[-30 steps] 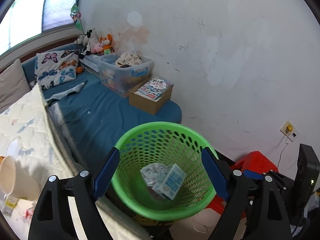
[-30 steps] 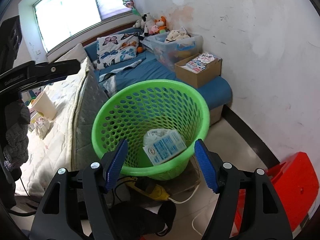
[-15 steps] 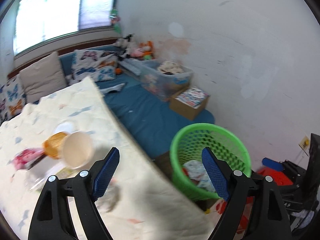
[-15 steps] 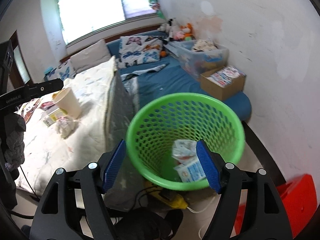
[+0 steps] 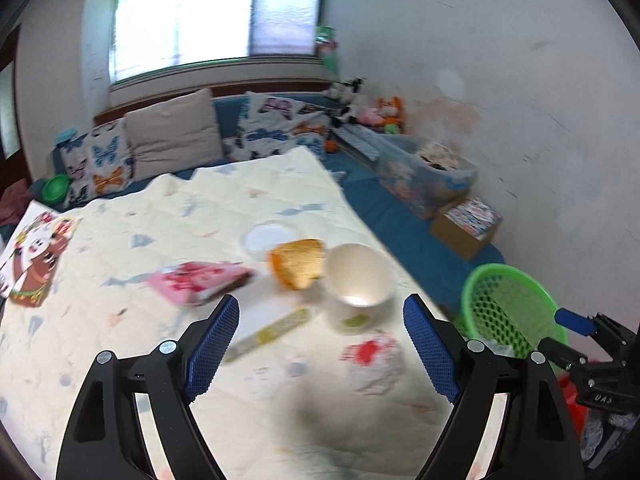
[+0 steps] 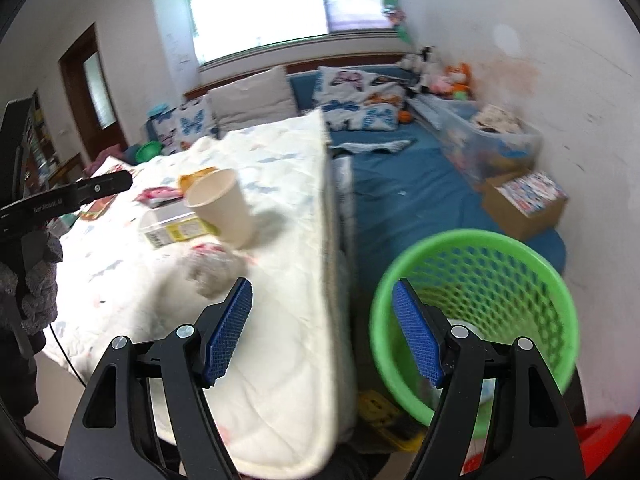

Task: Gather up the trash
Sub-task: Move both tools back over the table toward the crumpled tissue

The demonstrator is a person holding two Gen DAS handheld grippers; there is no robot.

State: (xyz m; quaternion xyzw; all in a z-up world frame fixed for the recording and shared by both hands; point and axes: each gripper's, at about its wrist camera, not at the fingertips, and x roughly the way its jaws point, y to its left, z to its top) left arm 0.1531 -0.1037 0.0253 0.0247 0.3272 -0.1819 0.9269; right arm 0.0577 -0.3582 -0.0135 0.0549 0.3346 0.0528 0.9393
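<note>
Trash: it lies in a loose cluster on the cream quilted mattress (image 5: 168, 216), which serves as my tabletop, ahead of my left tongs.
Pink wrapper: a flat pink-and-white printed packet (image 5: 200, 282), farthest left of the cluster, beyond my left tongs' left pad.
Carton: a flat white box with a yellow-green edge (image 5: 266, 322) lying just beside the packet, between my left pads as the left camera sees it.
Orange piece: a crumpled orange wrapper (image 5: 298, 266) behind the carton, just left of the cup; a round white lid (image 5: 268, 238) lies behind it.
Cup: a cream paper cup (image 5: 358, 284), upright, mouth open, near the mattress's right edge.
Wad: a crumpled white tissue with red marks (image 5: 374, 358), in front of the cup and nearest my tongs.
Left tongs (image 5: 320, 344): spread wide, holding nothing, above the mattress.
Basket: a green perforated plastic bin (image 6: 476, 308) on the floor just right of the mattress edge, with pale packaging at its bottom.
Right tongs (image 6: 322, 328): wide open and empty, straddling the mattress edge, the right pad in front of the bin.
</note>
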